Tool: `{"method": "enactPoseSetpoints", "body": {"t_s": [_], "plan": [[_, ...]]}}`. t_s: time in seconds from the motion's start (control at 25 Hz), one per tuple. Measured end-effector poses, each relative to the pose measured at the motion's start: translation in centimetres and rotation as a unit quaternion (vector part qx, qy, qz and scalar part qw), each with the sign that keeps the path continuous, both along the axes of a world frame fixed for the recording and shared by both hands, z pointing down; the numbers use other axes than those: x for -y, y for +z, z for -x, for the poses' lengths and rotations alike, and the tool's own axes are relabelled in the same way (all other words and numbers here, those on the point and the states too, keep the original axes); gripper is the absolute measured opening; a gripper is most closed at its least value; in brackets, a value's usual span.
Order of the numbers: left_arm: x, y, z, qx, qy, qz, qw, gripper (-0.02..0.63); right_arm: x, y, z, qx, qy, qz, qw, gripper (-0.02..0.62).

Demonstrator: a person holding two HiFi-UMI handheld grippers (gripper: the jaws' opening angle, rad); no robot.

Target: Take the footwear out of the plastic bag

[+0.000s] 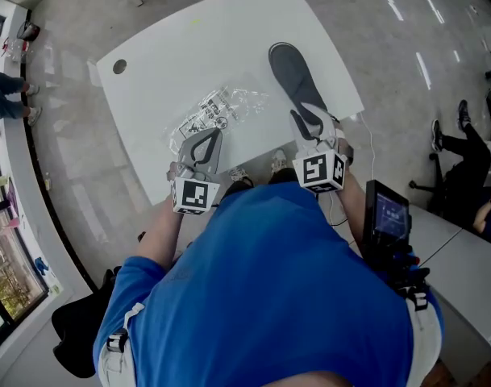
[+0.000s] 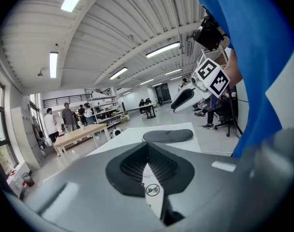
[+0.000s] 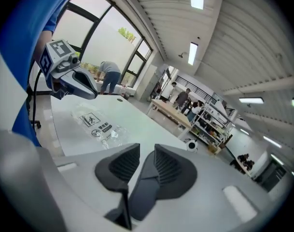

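Note:
A flat dark grey slipper [image 1: 292, 69] lies on the white table [image 1: 172, 47], right of a clear plastic bag [image 1: 225, 107] with black print. My left gripper [image 1: 203, 142] is at the bag's near edge and is shut on it; in the left gripper view the printed plastic [image 2: 152, 190] is pinched between the closed jaws [image 2: 147, 149]. My right gripper [image 1: 309, 123] hovers above the slipper's near end, apart from it, as the left gripper view shows [image 2: 183, 99]. Its jaws [image 3: 146, 151] stand partly apart and the slipper [image 3: 139, 192] shows through the gap. The bag [image 3: 101, 124] looks flat.
The table has a round cable hole [image 1: 119, 66] at its far left. A black device with a screen [image 1: 386, 216] sits at my right hip. A person [image 1: 463, 139] is at the right. A wooden table [image 2: 79, 134] and shelves stand further off in the hall.

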State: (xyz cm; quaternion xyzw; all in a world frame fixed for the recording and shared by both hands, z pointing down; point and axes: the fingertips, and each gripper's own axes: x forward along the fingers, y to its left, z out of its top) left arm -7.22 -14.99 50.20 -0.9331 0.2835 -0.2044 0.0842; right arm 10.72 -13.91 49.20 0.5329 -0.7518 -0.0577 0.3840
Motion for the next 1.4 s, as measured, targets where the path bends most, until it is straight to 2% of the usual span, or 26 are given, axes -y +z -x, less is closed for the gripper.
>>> {"method": "enactPoseSetpoints", "body": {"t_s": [0.24,0.44,0.72,1.08,1.4], "plan": [[-4.6,-1.4,-0.2,0.001,-0.032,-0.005,0.9995,0.005,-3.3,-2.9,4.0,0.006,-0.052,-0.029,0.998,0.047],[-8.2,-0.4,-3.1,-0.012,-0.08,-0.008,0.9966,0.005,-6.2,-1.7,3.3,0.033,-0.091,-0.049,0.994,0.006],[-14.8,-3.9,-7.1,-0.028,-0.137,-0.015,0.9901,0.005,-12.4,-4.7,0.6,0.062,-0.13,-0.06,0.988,0.003],[-22.1,-3.9,-8.6,-0.047,-0.209,-0.021,0.9766,0.005,-19.4,-2.8,-2.5,0.12,-0.142,-0.05,0.981,0.003],[-25.0,-4.6,-9.1,-0.063,-0.216,-0.023,0.9741,0.005,-23.2,-2.8,-3.1,0.176,-0.107,-0.021,0.978,0.003]]}}
